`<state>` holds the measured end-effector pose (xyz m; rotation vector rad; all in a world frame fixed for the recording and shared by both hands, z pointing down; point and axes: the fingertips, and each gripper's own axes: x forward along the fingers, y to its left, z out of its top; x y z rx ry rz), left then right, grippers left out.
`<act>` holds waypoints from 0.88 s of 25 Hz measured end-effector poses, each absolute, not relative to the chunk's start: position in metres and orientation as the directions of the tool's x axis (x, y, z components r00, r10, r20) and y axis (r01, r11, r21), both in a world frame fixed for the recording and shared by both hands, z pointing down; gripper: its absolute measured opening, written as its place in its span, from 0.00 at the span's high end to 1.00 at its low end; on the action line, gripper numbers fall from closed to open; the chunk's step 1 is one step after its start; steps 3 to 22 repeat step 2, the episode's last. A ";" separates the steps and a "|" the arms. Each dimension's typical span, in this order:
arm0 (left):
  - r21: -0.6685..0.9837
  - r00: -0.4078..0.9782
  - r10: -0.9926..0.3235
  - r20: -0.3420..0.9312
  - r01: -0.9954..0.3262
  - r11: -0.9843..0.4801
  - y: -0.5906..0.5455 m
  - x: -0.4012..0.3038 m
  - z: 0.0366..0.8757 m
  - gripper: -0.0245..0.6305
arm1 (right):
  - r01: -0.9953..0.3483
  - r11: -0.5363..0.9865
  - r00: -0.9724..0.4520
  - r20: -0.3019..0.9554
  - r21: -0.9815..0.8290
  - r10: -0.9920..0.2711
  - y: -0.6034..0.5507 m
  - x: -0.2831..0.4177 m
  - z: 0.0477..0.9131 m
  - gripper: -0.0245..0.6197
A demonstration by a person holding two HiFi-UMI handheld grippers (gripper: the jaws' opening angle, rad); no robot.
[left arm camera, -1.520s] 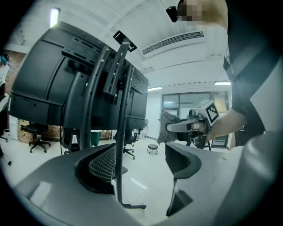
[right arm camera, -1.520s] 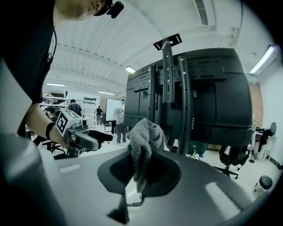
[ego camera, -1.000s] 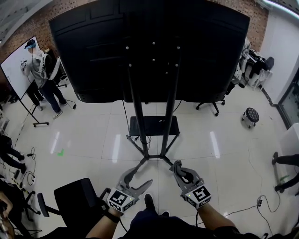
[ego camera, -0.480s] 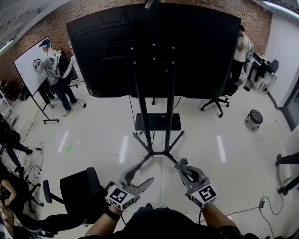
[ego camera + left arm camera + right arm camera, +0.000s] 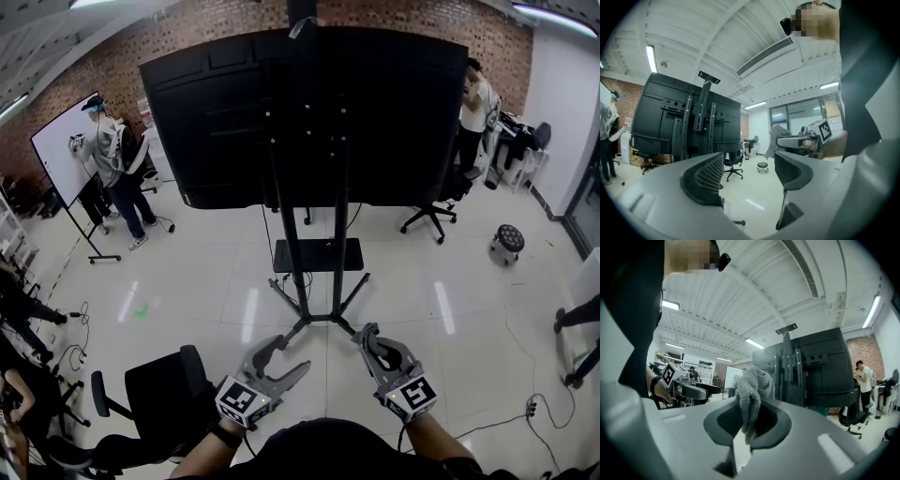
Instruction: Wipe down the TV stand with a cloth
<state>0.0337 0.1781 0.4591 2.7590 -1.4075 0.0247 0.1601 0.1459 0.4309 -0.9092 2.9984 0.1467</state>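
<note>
Crumpled grey cloth (image 5: 752,386); black TV stand (image 5: 316,255) upright.

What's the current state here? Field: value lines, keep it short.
left gripper: open, nothing between its jaws
right gripper: shut on cloth, grey, bunched, sticking up past the jaws
TV stand: upright ahead on the floor, seen from behind, TV mounted
contact: cloth apart from the TV stand; wiping not yet begun
nearby: black office chair at the person's left
</note>
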 end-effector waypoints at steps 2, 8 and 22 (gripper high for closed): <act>0.030 0.584 -0.811 0.034 -0.812 -0.583 0.186 0.030 0.454 0.41 | -0.553 0.828 -0.833 -0.036 0.090 -0.553 0.154 0.157 0.428 0.93; 0.030 0.584 -0.811 0.034 -0.812 -0.583 0.186 0.030 0.454 0.41 | -0.553 0.828 -0.833 -0.036 0.090 -0.553 0.154 0.157 0.428 0.93; 0.030 0.584 -0.811 0.034 -0.812 -0.583 0.186 0.030 0.454 0.41 | -0.553 0.828 -0.833 -0.036 0.090 -0.553 0.154 0.157 0.428 0.93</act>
